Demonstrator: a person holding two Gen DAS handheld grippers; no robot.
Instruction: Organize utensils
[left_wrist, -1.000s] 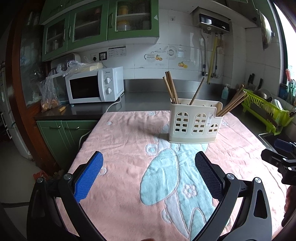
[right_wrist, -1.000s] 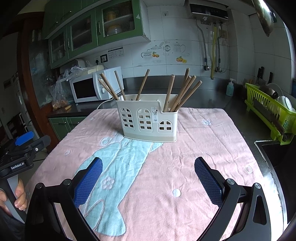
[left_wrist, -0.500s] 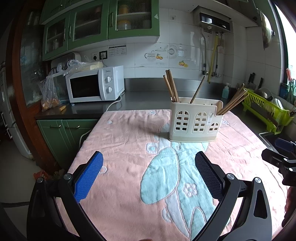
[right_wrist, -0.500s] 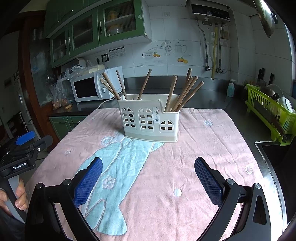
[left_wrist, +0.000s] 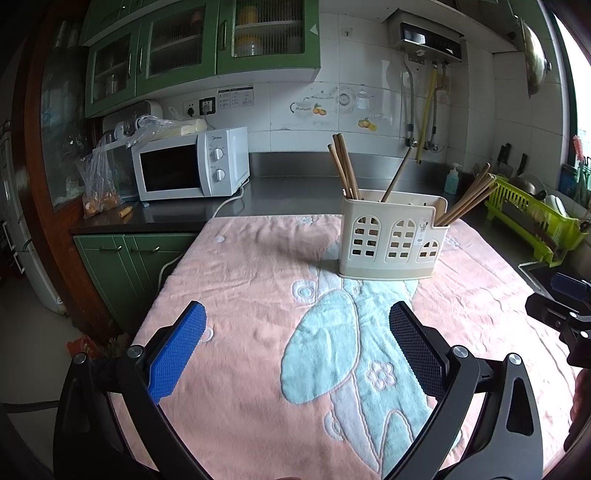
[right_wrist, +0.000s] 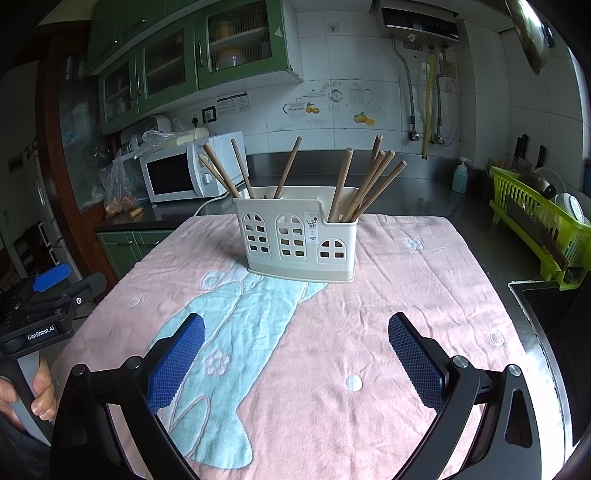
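Through my left wrist camera, my left hand-held gripper (left_wrist: 297, 341) hangs low over the pink towel (left_wrist: 258, 266) covering the bench, fingers spread wide with nothing between them. The cream utensil holder (left_wrist: 391, 240) stands upright on the towel at about one o'clock from this gripper, well apart from it. Wooden chopsticks (left_wrist: 345, 170) rise from its compartments, their long axes near vertical but fanned: one bunch leans toward eleven o'clock, a single stick tilts toward one, and another bunch splays out toward two o'clock at the holder's right end. My right hand-held gripper (left_wrist: 561, 306) shows only as a dark body at three o'clock.

Through my right wrist camera, the right hand-held gripper (right_wrist: 295, 341) is likewise parted wide and empty, level over the towel (right_wrist: 406, 295). Here the utensil holder (right_wrist: 299, 240) sits almost dead ahead at twelve o'clock, and looks a touch nearer than in the other view, so I judge the right hand better placed for the reach. The chopsticks (right_wrist: 364, 184) fan out above the rim; any pick would need the fingers to come down around one stick's upper end. My left hand-held gripper (right_wrist: 44, 306) sits at nine o'clock, held by my left hand (right_wrist: 40, 391).
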